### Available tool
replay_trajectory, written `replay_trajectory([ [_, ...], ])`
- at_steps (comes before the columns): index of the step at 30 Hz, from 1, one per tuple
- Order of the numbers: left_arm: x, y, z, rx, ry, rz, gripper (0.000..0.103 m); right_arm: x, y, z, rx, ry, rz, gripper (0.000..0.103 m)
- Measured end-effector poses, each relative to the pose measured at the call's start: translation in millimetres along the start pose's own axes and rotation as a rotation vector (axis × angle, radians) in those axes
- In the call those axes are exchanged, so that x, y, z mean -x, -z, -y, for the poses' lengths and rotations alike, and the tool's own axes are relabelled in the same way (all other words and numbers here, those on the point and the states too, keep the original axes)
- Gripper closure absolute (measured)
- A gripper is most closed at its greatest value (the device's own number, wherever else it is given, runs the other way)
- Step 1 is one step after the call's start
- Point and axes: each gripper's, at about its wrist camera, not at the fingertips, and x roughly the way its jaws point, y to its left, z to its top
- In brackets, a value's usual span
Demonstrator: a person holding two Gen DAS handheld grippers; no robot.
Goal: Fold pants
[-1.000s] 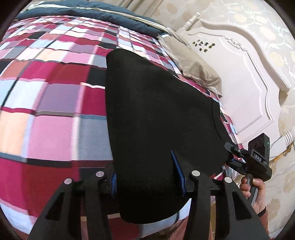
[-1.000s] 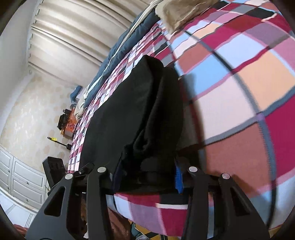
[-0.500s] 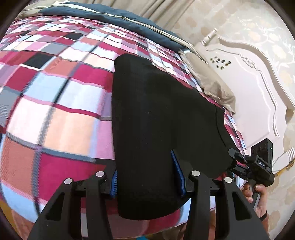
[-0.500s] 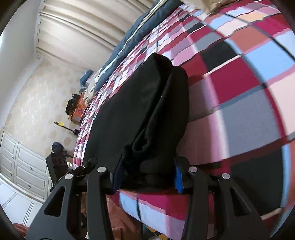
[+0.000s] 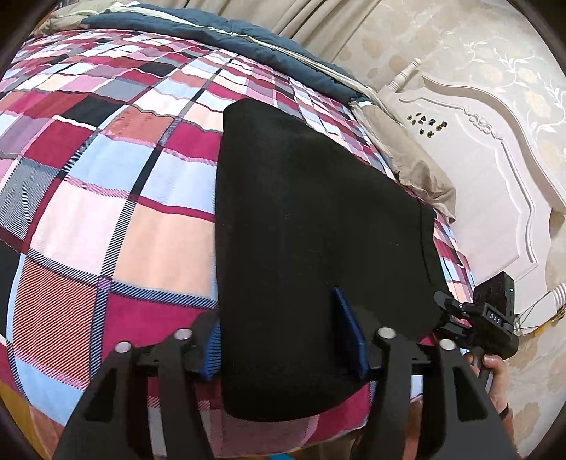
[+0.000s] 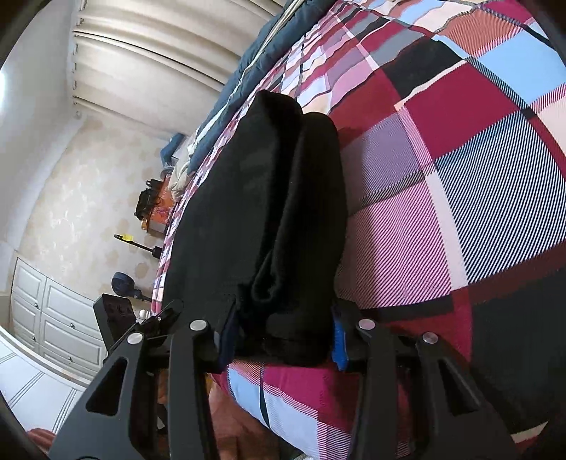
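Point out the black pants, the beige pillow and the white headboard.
black pants [image 5: 311, 219]: left wrist view, middle of the flat folded cloth.
beige pillow [image 5: 414, 159]: left wrist view, middle of its top face.
white headboard [image 5: 495, 184]: left wrist view, its flat carved panel.

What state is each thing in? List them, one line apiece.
black pants: folded, lying flat on the bed, near edge between both grippers' jaws.
left gripper: jaws opening, pants edge between them.
right gripper: jaws closing on the bunched pants end.
plaid bedspread: spread over the bed.
blue quilt: heaped along the bed's far side.
curtains: drawn.
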Motion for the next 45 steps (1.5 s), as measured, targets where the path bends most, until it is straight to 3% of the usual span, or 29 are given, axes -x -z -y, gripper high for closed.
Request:
replay_trajectory([
  [1, 1, 0, 0, -0.002, -0.006, 0.009, 0.03, 0, 1, 0, 0.0, -0.007, 0.001, 0.06],
  [5, 9, 2, -10, 0.02, 0.029, 0.049, 0.026, 10, 2, -2, -0.012, -0.041, 0.007, 0.047],
  [10, 35, -1, -31, 0.046, 0.094, 0.112, 0.024, 31, -4, -7, 0.001, -0.016, 0.059, 0.018],
  [14, 31, -23, -41, 0.004, 0.112, 0.087, 0.021, 27, -34, -2, -0.012, -0.011, 0.084, 0.015],
  [21, -23, -68, -50, 0.02, 0.19, -0.01, 0.021, -26, -90, -1, -0.007, -0.01, 0.032, 0.013],
  [28, -59, -104, -46, -0.011, 0.191, -0.051, 0.017, -64, -111, -7, 0.038, -0.02, -0.041, 0.013],
  [30, -64, -110, -46, -0.017, 0.192, -0.057, 0.017, -70, -111, -10, 0.066, -0.006, -0.074, 0.018],
  [31, -67, -113, -45, -0.019, 0.193, -0.059, 0.017, -73, -110, -10, 0.077, 0.016, -0.089, 0.032],
  [35, -72, -117, -43, -0.017, 0.194, -0.049, 0.017, -72, -108, -2, 0.068, 0.002, -0.086, 0.051],
  [36, -73, -117, -41, -0.028, 0.186, -0.046, 0.023, -71, -106, 0, 0.064, -0.006, -0.079, 0.054],
  [37, -75, -116, -38, -0.046, 0.179, -0.052, 0.035, -70, -105, 1, 0.062, -0.011, -0.071, 0.057],
  [45, -71, -115, -25, -0.092, 0.104, -0.028, 0.06, -63, -101, -5, 0.059, -0.052, -0.002, 0.066],
])
